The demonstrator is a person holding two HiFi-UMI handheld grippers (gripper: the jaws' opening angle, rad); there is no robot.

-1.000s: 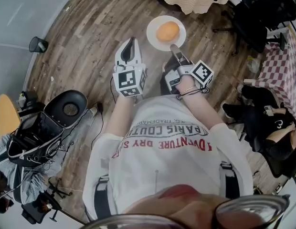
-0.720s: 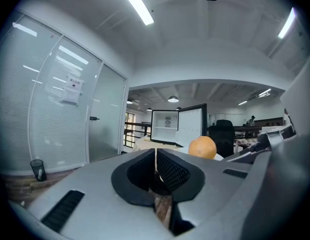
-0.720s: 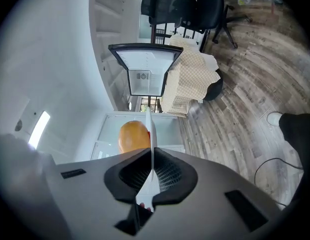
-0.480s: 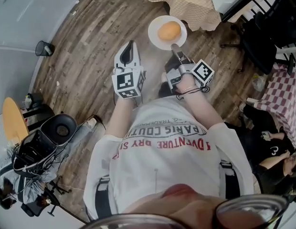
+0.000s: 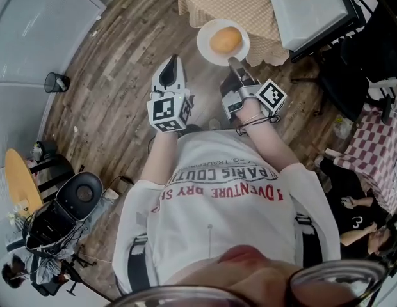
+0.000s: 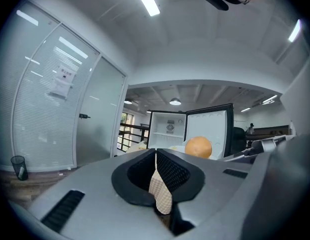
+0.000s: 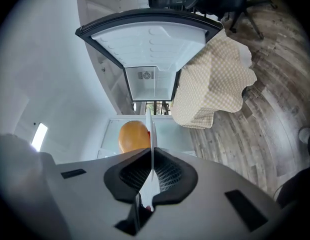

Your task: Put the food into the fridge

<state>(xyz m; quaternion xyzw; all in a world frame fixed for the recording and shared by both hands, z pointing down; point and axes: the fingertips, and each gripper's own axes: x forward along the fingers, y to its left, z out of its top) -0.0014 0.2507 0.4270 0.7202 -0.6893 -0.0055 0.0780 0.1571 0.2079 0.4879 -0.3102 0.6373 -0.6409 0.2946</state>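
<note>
Ahead, the fridge (image 6: 167, 131) stands open. The checked tablecloth (image 5: 230, 5) is near. The white plate (image 5: 208, 55) with the orange (image 5: 225, 40) hangs at the cloth's edge, and the right gripper (image 5: 234, 62) is clamped on its rim. The left gripper (image 5: 172, 61) has its jaws together, empty.

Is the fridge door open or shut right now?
Open. The fridge door is swung aside, and the white inside of the fridge shows beside it in the left gripper view.
</note>
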